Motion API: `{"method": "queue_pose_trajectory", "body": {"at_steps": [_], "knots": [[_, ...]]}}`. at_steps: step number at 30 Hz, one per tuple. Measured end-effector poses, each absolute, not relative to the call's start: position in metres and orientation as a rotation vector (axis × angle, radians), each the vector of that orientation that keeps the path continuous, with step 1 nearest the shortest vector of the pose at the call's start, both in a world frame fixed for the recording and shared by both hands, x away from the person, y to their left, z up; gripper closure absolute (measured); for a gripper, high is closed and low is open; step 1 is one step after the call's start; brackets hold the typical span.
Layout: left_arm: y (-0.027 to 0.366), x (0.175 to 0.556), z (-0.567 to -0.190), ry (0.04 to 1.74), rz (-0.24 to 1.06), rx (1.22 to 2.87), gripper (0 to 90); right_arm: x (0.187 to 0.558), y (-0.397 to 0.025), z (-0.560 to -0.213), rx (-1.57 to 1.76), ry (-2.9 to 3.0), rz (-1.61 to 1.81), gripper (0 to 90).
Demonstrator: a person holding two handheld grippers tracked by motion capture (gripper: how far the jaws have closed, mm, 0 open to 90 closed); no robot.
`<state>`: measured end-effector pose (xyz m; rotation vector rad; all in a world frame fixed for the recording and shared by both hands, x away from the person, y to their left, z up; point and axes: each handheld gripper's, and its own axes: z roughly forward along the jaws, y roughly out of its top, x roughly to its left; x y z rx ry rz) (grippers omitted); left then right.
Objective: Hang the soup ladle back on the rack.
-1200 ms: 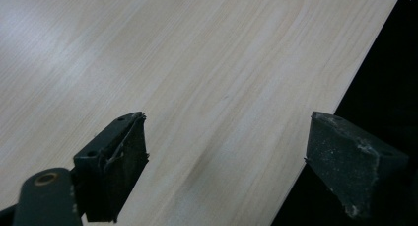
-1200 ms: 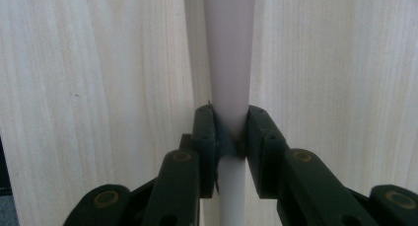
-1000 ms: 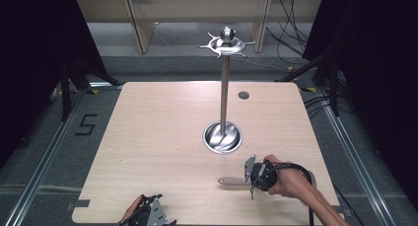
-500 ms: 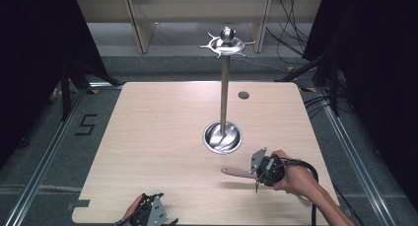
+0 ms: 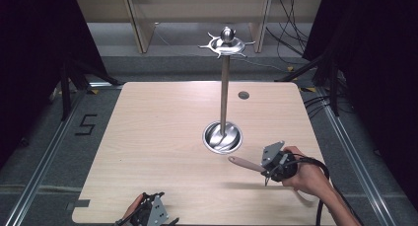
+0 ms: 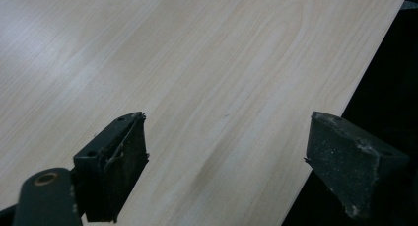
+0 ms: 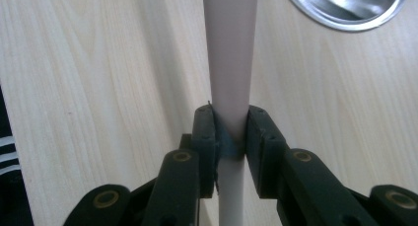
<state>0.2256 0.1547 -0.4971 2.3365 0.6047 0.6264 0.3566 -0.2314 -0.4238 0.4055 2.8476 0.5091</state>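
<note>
Partly hidden, the pale handle (image 7: pixel 230 53) sits clamped in the right gripper (image 7: pixel 231 137) jaws.

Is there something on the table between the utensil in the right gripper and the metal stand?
Nothing visible. The right gripper holds the utensil handle, and only bare table lies between it and the stand's base.

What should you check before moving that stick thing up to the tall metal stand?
1. Right gripper shut on the utensil handle: ok, jaws pinch it from both sides.
2. Handle lifted off the table: ok, it casts a shadow below.
3. Which end the handle's hanging hole is at: cannot tell.
4. Stand upright in its round base: ok.
5. Hooks at the stand's top free: ok, nothing hangs there.
6. Left gripper out of the way: ok, open at the near edge.
</note>
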Motion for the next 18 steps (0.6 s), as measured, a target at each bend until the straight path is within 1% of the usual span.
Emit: {"method": "queue_pose_trajectory", "body": {"at_steps": [4,6,7,11,12,18], "knots": [[0.156,0.224,-0.497,0.601,0.630,2.338,14.9,0.356,-0.240,-0.417,0.434,2.819,0.556,76.5],[0.158,0.224,-0.497,0.608,0.612,2.335,14.9,0.356,-0.245,-0.413,0.451,2.805,0.574,76.6],[0.158,0.224,-0.498,0.610,0.629,2.337,14.9,0.356,-0.247,-0.411,0.456,2.793,0.588,76.6],[0.159,0.223,-0.499,0.610,0.621,2.334,14.9,0.353,-0.261,-0.402,0.525,2.717,0.656,76.7],[0.158,0.223,-0.499,0.619,0.620,2.309,14.9,0.349,-0.268,-0.398,0.580,2.706,0.680,76.7],[0.158,0.223,-0.499,0.607,0.628,2.339,14.9,0.346,-0.283,-0.389,0.593,2.626,0.782,76.7]]}}
